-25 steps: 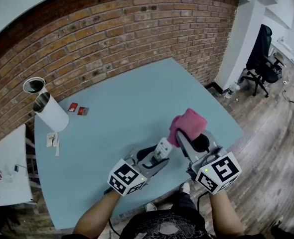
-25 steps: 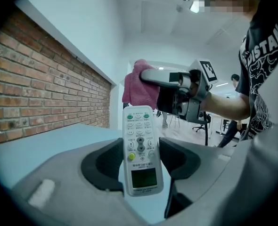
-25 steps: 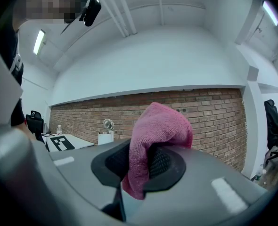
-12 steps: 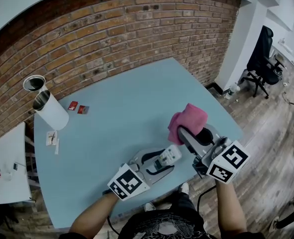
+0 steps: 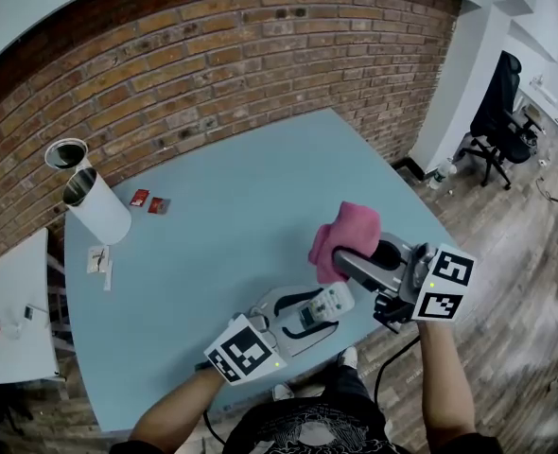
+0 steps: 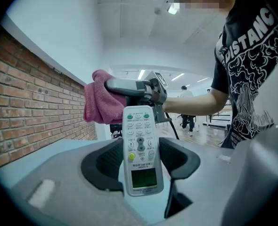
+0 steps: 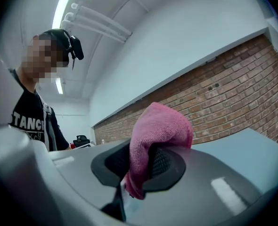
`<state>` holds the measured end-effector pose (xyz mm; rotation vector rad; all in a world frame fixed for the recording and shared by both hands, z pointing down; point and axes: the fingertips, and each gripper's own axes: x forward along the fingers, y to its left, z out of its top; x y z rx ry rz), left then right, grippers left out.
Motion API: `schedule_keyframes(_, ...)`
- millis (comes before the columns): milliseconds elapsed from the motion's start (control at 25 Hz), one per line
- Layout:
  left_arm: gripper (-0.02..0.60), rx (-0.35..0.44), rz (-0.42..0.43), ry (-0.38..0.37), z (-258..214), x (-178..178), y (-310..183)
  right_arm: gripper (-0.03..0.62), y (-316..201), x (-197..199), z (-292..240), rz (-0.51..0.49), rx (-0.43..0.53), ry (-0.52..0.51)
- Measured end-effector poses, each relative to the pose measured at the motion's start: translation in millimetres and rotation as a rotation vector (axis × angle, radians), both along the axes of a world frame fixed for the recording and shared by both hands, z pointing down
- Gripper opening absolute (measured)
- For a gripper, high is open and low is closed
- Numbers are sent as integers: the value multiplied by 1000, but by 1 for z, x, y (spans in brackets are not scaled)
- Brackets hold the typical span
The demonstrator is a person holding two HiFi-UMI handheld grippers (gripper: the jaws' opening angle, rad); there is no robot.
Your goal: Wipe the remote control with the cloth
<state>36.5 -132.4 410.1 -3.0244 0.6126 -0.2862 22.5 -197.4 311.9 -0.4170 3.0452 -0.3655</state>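
A white remote control [image 5: 331,303] with a small green screen [image 6: 140,147] is clamped between the jaws of my left gripper [image 5: 309,314], held above the blue table [image 5: 222,216] with its button face up. My right gripper [image 5: 353,259] is shut on a bunched pink cloth [image 5: 343,237], which bulges out past its jaws [image 7: 159,134]. In the left gripper view the cloth [image 6: 99,103] hangs just beyond the remote's far tip, to its left, and does not touch it. The right gripper [image 6: 135,86] points leftward there.
A white cylinder with a metal cup on top [image 5: 92,200] stands at the table's far left, near small red cards [image 5: 149,201] and paper slips [image 5: 99,262]. A white side table [image 5: 9,324] is at left. A brick wall runs behind, and an office chair [image 5: 498,112] is at the far right.
The left gripper has carried the remote rightward and away from the cloth, which touched its tip before. The right gripper has rolled and swung so the cloth points left.
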Motion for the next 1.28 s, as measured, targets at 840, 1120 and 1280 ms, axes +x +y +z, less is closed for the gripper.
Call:
schedule_keyframes(840,242,72,-19,92,-35,3,2,61,-17,13,46,86,-221,-74)
schedule_keyframes(1120,242,81,-21,111,-42,4,2,61,-1,-4,63,-10,-315,-104)
schedule_keyframes(1280,242,88,-20,108,-44,3,5,61,4,-8,66,-40,-348,-134)
